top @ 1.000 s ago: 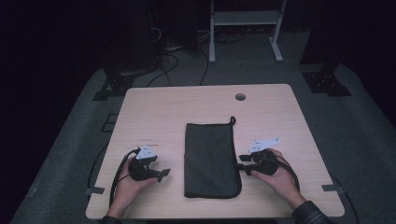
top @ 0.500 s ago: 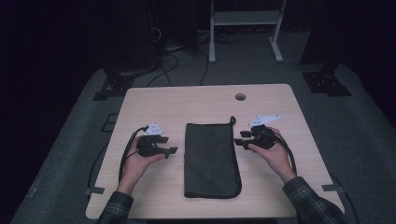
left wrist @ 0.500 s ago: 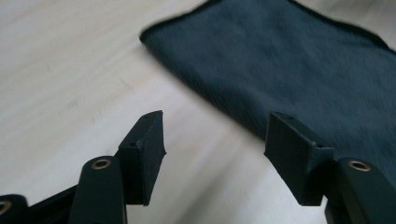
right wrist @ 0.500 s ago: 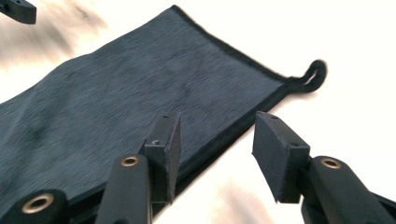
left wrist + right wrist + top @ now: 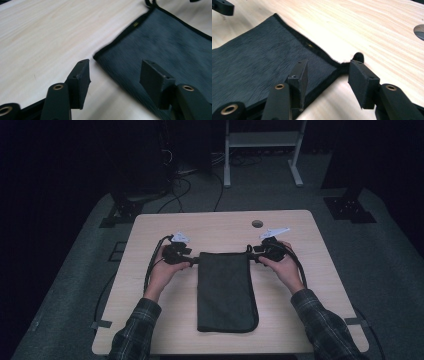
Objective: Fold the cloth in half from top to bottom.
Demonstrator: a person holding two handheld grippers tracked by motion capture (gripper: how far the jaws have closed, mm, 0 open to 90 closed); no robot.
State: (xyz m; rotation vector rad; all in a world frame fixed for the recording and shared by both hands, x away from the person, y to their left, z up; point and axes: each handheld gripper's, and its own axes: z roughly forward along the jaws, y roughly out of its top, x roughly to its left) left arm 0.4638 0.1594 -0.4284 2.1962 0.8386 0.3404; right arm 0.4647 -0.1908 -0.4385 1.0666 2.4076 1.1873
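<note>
A dark pouch [image 5: 226, 290] lies flat on the wooden table [image 5: 305, 320], roughly at its middle, long side running away from the person, its open end at the far side. The left gripper [image 5: 196, 261] is held in the left hand [image 5: 164, 270] at the pouch's far left corner; the right gripper [image 5: 251, 255] is held in the right hand [image 5: 283, 265] at the far right corner. In the left gripper view, the left gripper [image 5: 114, 72] has its jaws spread apart, one over bare table [image 5: 42, 42], the other over the pouch [image 5: 172, 47], with the pouch's corner lying in the gap between them; whether either jaw touches the fabric cannot be told. In the right gripper view, the right gripper [image 5: 327, 72] is likewise released, jaws apart, straddling the pouch [image 5: 259, 67] corner: one jaw sits above the fabric, the other above the table [image 5: 372, 27] just beside a small cord loop [image 5: 358, 57] at the corner. A black bound edge runs along the pouch rim, with a small yellowish mark on it. A round hole [image 5: 257, 223] is set in the table near the far edge, well apart from the pouch. Cables [image 5: 150, 270] trail from both grippers. Both sleeves [image 5: 135, 330] are plaid. Beyond the table, a dim floor with a white stand [image 5: 260, 150] and cords.
</note>
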